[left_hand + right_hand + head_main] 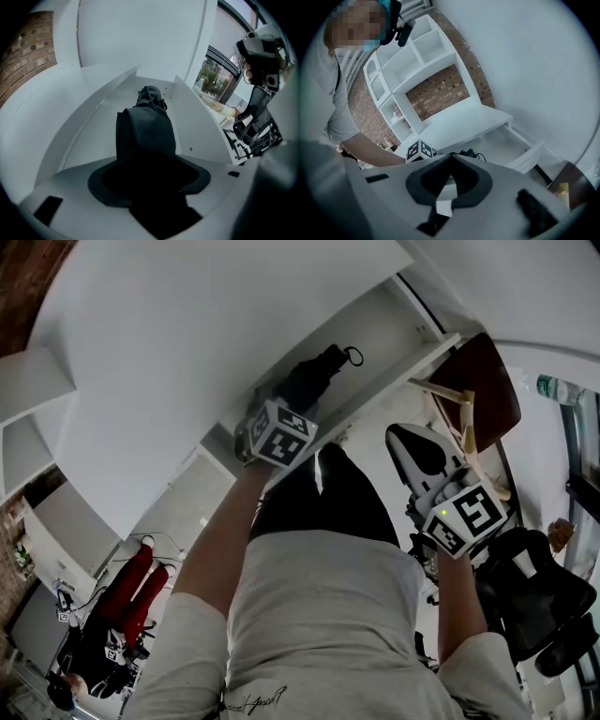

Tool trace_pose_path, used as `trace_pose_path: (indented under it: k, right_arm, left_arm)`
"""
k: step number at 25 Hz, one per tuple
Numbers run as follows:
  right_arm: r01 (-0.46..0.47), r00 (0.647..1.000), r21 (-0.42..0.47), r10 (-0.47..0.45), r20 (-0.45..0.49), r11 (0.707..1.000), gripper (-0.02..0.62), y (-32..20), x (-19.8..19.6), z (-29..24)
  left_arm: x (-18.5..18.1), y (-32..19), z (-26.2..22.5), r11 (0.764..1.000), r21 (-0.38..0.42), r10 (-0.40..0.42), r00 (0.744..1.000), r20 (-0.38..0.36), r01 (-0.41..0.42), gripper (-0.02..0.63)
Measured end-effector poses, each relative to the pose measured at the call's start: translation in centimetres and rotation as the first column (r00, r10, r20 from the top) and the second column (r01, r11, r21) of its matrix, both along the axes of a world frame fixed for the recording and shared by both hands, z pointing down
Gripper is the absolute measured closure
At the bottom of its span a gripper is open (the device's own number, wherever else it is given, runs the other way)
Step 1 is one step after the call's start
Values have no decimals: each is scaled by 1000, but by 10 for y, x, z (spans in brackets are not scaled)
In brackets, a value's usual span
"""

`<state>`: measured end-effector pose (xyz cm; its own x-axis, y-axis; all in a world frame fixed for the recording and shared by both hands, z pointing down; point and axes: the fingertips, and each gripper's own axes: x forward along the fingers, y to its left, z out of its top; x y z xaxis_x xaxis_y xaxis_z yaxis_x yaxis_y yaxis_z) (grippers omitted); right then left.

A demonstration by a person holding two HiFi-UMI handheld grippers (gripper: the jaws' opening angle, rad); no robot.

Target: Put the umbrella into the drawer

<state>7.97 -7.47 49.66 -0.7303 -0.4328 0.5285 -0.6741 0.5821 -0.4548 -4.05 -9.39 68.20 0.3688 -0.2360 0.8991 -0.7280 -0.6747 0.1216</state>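
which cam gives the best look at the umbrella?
Head view: the umbrella shows nearly end to end, loop included, inside the open drawer, with the left tool at its near end. Left gripper view has it big but foreshortened and dark between the jaws. Right gripper view catches only a distant sliver.
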Motion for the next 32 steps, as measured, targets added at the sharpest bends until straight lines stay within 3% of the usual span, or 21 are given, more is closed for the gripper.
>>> trace_pose_path:
  k: [17,32]
  right_arm:
    - [12,1000,-14,-12,-2,1000,566,6,2,8]
    - [9,1000,-25,-9,9,1000,568,0,3,11]
  left_arm:
    - [6,-1,26,998,-57,27,996,81,-23,330]
    - [8,-4,41,995,-95,44,993,109,-34,322]
